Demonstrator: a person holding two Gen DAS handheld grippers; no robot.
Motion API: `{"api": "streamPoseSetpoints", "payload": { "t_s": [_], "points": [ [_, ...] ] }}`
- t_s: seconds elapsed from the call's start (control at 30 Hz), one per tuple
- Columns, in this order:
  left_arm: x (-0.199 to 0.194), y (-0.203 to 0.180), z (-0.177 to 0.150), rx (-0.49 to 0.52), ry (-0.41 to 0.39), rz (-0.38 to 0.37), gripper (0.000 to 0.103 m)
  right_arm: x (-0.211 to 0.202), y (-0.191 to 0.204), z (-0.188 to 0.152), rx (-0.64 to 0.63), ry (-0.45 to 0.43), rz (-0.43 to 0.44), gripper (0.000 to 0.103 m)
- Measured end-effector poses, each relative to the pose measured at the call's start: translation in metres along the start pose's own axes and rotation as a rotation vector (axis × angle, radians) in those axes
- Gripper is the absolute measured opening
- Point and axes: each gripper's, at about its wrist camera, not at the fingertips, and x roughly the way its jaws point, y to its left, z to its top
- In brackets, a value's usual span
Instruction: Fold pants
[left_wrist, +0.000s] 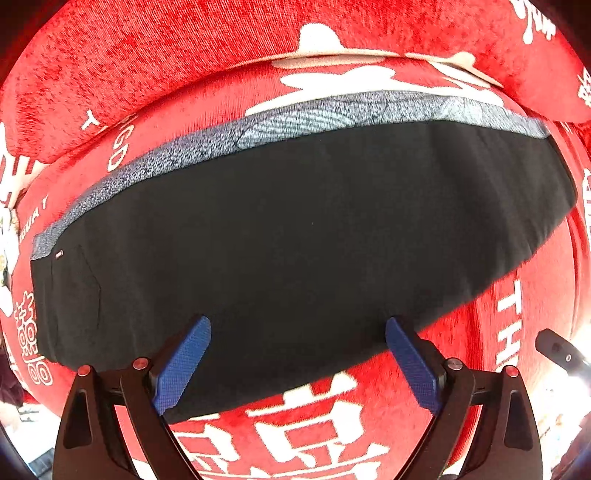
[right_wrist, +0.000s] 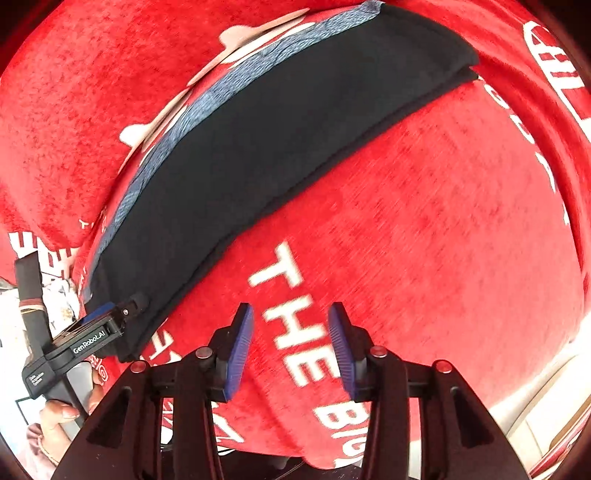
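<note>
Black pants (left_wrist: 295, 236), folded into a long strip with a gray band along the far edge, lie on your red blanket (left_wrist: 147, 55). Your left gripper (left_wrist: 297, 363) hovers over their near edge, jaws wide apart and empty; your right gripper (right_wrist: 291, 349), jaws apart, hangs over white lettering "THE". The left tool reads "GenRobot.AI".

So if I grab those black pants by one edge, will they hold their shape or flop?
Probably flop: the pants lie limp and flat in soft folded layers on the red blanket. The layers look likely to slide apart if lifted by one edge. They seem light, with no stiff parts visible.
</note>
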Motion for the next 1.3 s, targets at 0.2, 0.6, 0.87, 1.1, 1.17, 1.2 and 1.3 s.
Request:
{"api": "streamPoseSetpoints", "payload": {
  "t_s": [0.2,0.6,0.87,1.1,1.17,1.2,1.3],
  "points": [
    [-0.009,0.015,-0.015,0.051,0.003,-0.003,0.096,0.004,0.023,-0.017,0.022,-0.014,0.026,0.052],
    [-0.013,0.003,-0.015,0.078,0.004,-0.017,0.096,0.009,0.03,-0.014,0.012,0.007,0.008,0.053],
    [-0.037,-0.026,-0.01,0.08,0.013,0.013,0.096,-0.003,-0.01,0.031,-0.005,0.018,0.026,0.054],
    [-0.047,-0.078,0.01,0.082,0.013,0.032,0.096,-0.028,-0.048,0.08,-0.025,-0.006,0.04,0.055],
    [-0.049,-0.091,0.013,0.082,0.017,0.03,0.096,-0.031,-0.06,0.091,-0.014,-0.011,0.044,0.055],
    [-0.052,-0.103,0.016,0.085,0.017,0.03,0.096,-0.033,-0.066,0.097,-0.01,-0.016,0.047,0.055],
    [-0.056,-0.121,0.019,0.105,0.017,0.04,0.096,-0.036,-0.082,0.105,0.009,-0.024,0.055,0.055]
  ]
}}
